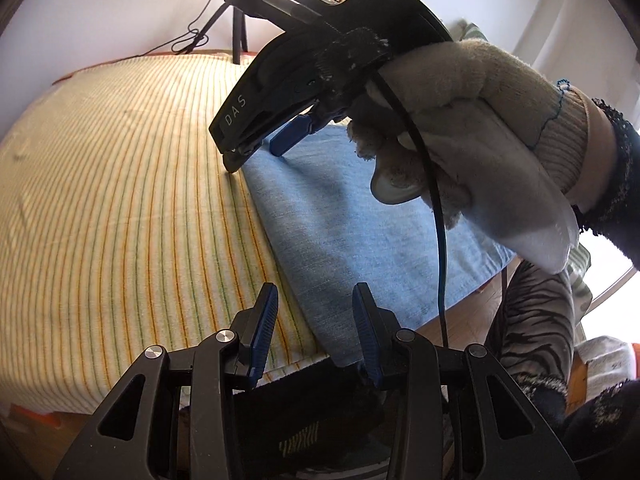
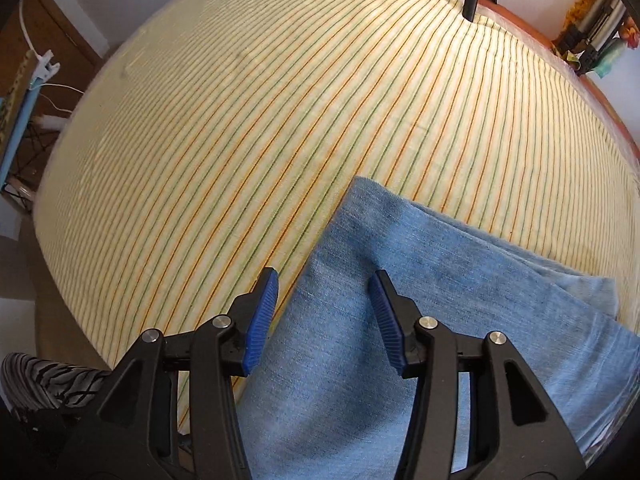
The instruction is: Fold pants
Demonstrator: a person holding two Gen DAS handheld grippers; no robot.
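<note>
The left gripper hangs with its blue-padded jaws apart and nothing between them, over the near edge of light-blue denim pants lying folded on a striped sheet. In this left wrist view the pants form a long band running from the lower middle up and away toward the right gripper, whose black body bears the white letters "DAS". A hand in a cream knitted glove grips its handle, and a black cable trails down in front of the glove. That gripper's tips sit at the far left corner of the denim, one finger down at the cloth's edge.

From the right wrist view, the right gripper points steeply down, jaws parted and clear of the cloth, straddling the pants' left edge. The pants run from the bottom of the frame up to a blunt folded corner, with a second layer fanning out to the right. The sheet fills everything beyond.
</note>
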